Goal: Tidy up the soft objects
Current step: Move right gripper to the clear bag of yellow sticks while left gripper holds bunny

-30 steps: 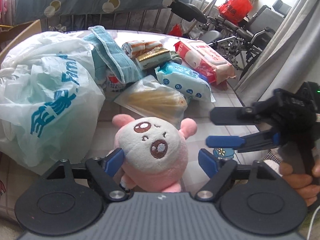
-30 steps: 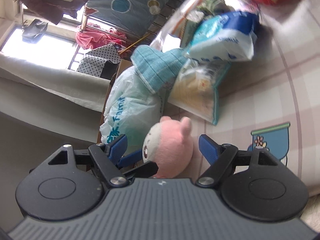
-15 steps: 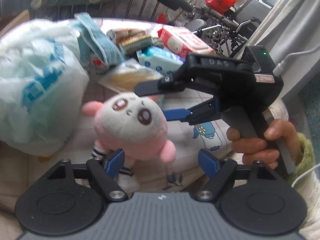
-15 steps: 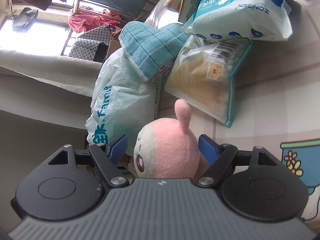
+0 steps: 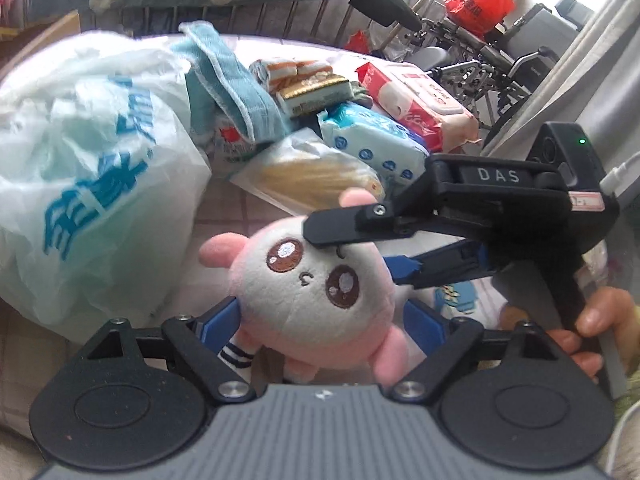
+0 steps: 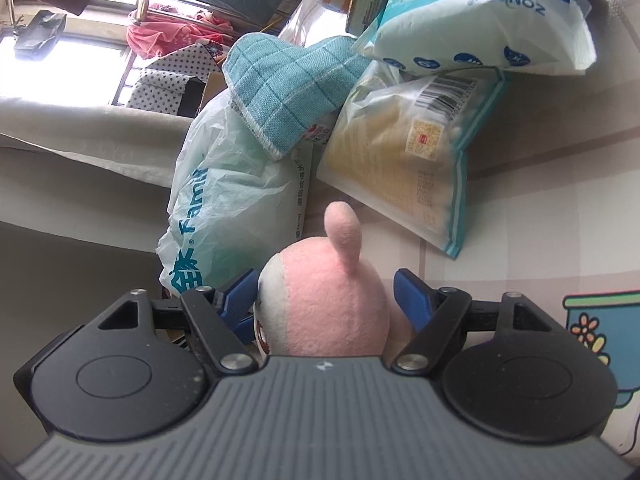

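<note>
- Plushie [image 5: 316,300] is the pink and white one with big brown eyes, sitting between the blue pads of the left gripper [image 5: 320,320], right up close to the camera.
- Left jaws look spread wide; its left pad is against the plush's side, but I can't tell if the right pad touches.
- Right gripper [image 5: 360,248] comes in from the right, one black finger over the plush's forehead, the blue one behind its head.
- From the right wrist view the plush's pink back [image 6: 332,300] fills the gap between the pads, one ear sticking up. Jaws wide, can't tell if it's actually squeezing.
- Behind it: white plastic bag [image 5: 88,184] with blue print on the left, teal cloth [image 5: 224,88] draped over the pile, yellow packet [image 5: 312,176] just behind the plush, blue wipes pack [image 5: 372,144] further back.
</note>
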`<control>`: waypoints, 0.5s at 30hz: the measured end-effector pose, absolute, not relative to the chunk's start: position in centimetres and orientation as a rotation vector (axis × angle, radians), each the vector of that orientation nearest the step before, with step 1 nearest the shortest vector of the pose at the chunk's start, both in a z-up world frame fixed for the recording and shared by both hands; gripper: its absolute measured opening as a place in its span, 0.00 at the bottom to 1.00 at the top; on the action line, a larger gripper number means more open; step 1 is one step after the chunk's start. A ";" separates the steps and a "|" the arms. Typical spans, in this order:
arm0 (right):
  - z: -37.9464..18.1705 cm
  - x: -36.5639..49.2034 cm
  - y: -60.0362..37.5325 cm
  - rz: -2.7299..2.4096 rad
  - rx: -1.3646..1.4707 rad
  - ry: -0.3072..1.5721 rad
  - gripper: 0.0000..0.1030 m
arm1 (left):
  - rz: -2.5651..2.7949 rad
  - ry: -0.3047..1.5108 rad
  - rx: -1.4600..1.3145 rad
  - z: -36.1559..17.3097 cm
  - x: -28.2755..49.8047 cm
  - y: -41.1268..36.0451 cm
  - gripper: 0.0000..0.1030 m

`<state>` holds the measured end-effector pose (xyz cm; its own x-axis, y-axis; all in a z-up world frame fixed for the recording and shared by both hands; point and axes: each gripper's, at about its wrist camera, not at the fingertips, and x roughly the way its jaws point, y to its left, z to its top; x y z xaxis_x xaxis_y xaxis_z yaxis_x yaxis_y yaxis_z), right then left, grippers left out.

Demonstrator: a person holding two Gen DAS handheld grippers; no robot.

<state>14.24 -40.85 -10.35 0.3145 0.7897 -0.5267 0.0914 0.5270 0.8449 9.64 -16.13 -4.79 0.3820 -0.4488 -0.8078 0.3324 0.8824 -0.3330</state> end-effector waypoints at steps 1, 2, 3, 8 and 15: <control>-10.4 14.3 -40.8 0.566 0.933 1.184 0.68 | -0.518 1.078 -0.147 -4.8 9.5 -16.0 0.86; -10.3 14.3 -40.8 0.562 0.919 1.182 0.68 | -0.537 1.086 -0.167 -4.7 9.3 -15.9 0.86; -10.0 14.4 -40.8 0.560 0.902 1.178 0.68 | -0.554 1.096 -0.186 -4.7 9.1 -15.9 0.86; -9.6 14.8 -41.2 0.571 0.852 1.195 0.67 | -0.561 1.079 -0.167 -4.4 8.0 -16.0 0.86; -9.9 14.8 -41.1 0.580 0.855 1.196 0.67 | -0.470 1.045 -0.086 -4.2 8.7 -16.3 0.89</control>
<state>14.79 -41.13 -9.91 0.2858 0.7803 -0.5563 0.0459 0.5687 0.8213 8.68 -16.28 -4.17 0.4130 -0.4132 -0.8116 0.3331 0.8980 -0.2876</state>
